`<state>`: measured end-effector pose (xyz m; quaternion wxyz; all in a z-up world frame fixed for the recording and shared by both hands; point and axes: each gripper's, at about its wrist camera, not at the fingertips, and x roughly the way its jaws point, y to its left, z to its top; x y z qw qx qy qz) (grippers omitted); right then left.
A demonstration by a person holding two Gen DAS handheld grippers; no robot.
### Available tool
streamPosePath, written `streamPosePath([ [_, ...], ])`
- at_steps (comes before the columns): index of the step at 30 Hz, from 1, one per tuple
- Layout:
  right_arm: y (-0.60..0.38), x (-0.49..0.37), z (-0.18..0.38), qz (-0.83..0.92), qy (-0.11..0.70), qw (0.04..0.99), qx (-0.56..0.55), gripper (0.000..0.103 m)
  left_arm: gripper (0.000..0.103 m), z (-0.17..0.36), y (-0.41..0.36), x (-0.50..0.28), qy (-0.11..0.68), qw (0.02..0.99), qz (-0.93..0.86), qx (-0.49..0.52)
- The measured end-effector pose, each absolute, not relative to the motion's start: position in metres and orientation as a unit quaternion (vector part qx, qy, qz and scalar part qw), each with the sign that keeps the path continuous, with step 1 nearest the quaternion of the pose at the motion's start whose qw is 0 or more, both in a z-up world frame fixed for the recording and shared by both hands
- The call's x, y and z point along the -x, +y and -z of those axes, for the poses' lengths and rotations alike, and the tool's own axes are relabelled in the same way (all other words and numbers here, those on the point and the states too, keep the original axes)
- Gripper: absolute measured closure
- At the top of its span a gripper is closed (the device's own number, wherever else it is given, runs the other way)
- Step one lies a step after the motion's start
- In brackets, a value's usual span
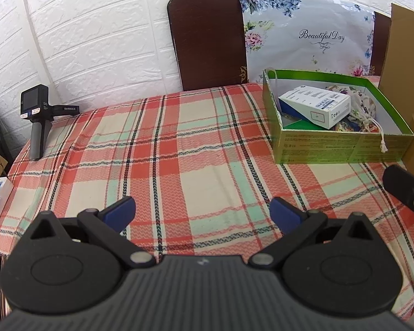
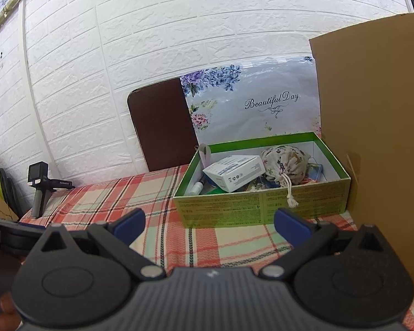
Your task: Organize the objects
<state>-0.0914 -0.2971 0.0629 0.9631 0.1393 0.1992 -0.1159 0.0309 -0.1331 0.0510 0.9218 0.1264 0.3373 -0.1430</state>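
Green box (image 2: 262, 204) holds white carton (image 2: 234, 172), drawstring pouch (image 2: 285, 161).

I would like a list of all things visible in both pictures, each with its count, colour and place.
box: 1, green, far right on the table
carton: 1, white, inside the box
pouch: 1, floral cloth with drawstring, inside the box
tablecloth: 1, red, cream and mint plaid, over the table
handheld device: 1, black, far left corner
board: 1, dark brown, against the wall
floral sheet: 1, pale, over the board
cardboard: 1, brown, right of the box
left gripper: 1, black and blue, open
right gripper: 1, black and blue, open
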Motion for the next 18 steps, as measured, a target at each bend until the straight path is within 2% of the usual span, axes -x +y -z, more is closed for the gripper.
streamPosePath([
  [18,-0.3038,0.0875,-0.0557,0.115,0.220,0.957,-0.152,0.000,0.000,-0.0448,-0.1267,-0.0350,0.355,0.918,0.133,-0.115],
])
